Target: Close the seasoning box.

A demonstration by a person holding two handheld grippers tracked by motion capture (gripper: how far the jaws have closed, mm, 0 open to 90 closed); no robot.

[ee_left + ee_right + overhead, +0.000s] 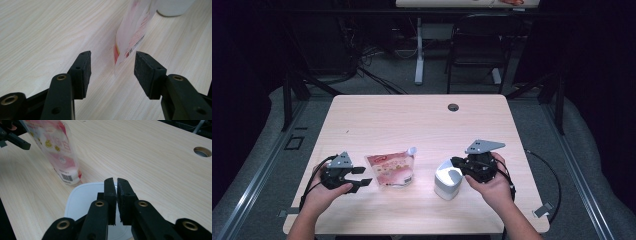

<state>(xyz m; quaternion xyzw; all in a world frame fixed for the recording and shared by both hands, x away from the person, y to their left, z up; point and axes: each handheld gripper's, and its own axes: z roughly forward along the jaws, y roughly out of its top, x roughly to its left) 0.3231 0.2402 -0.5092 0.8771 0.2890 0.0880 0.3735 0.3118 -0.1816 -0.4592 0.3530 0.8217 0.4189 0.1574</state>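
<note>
A pink and white spouted pouch [391,170] stands on the wooden table [412,125], left of the middle. My left gripper [364,176] lies just left of it, open. In the left gripper view the pouch's lower edge [132,30] sits a little beyond the gap between the pads of that gripper [112,58], untouched. A white square container [446,184] stands to the pouch's right. My right gripper [454,162] reaches it from the right. In the right gripper view the jaws of this gripper [115,181] are nearly together over the container's rim [80,202], pinching its far wall. The pouch [57,147] stands behind.
A round cable hole [453,107] sits near the table's far edge, also seen from the right gripper [202,151]. A black chair [477,45] and a desk leg [419,55] stand on the floor beyond. Bare wood stretches across the table's far half.
</note>
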